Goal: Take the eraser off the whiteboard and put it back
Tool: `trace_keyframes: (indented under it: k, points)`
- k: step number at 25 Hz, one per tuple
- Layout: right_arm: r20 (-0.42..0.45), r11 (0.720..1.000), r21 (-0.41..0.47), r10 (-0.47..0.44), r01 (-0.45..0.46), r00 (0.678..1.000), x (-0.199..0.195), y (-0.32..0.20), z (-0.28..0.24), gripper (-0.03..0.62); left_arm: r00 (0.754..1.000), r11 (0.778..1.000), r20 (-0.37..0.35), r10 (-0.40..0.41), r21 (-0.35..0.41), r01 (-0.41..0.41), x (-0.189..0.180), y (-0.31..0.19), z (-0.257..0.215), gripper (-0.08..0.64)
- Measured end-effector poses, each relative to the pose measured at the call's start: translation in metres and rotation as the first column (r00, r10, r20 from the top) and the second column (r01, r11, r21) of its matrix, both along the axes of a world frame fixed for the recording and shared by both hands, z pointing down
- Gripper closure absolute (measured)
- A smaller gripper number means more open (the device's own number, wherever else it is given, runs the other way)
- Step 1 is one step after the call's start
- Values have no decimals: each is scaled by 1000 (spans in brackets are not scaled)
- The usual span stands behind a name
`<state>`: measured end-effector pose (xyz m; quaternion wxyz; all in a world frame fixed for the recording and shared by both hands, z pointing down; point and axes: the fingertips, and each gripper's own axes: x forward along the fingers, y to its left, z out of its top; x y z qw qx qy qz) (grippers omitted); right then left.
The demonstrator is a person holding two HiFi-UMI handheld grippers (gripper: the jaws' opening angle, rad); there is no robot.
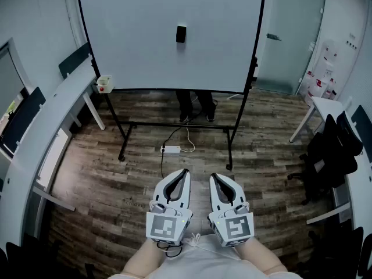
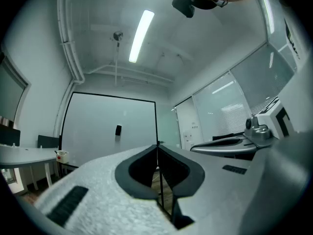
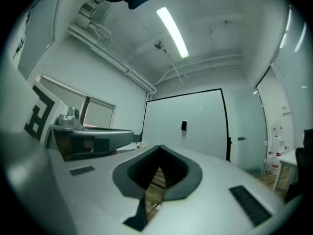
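Note:
A small black eraser sticks to the upper middle of a large whiteboard on a wheeled black stand. It shows too in the left gripper view as the eraser and in the right gripper view as the eraser. Both grippers are held side by side low in front of me, far from the board. My left gripper is shut with nothing in it, tips meeting. My right gripper is likewise shut and empty.
A curved white desk runs along the left, with a small white box with a red button at its end. Someone's legs stand behind the board. A power strip and cable lie on the wood floor. Black chairs stand at right.

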<state>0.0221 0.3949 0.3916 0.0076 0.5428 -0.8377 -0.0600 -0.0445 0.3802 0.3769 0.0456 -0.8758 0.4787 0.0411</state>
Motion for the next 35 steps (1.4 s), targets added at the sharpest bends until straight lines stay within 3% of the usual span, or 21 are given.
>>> trace_keyframes:
  k: [9, 15, 24, 29, 35]
  points:
    - [4, 1000, -19, 3, -3, 1000, -2, -13, 8, 566, 999, 1000, 39, 2, -15, -1, 2, -14, 12, 543]
    - [67, 999, -23, 29, -28, 997, 3, -25, 16, 566, 999, 1000, 51, 1, -29, 1, -2, -23, 19, 543]
    - [60, 996, -67, -47, 51, 997, -21, -47, 33, 566, 999, 997, 34, -11, -81, 14, -21, -44, 34, 543]
    - [46, 995, -47, -81, 83, 996, -26, -80, 32, 566, 998, 996, 32, -46, -78, 49, -29, -75, 35, 543]
    - [60, 992, -76, -96, 100, 994, -18, -157, 35, 566, 994, 991, 43, -99, -87, 103, -31, -140, 40, 543]
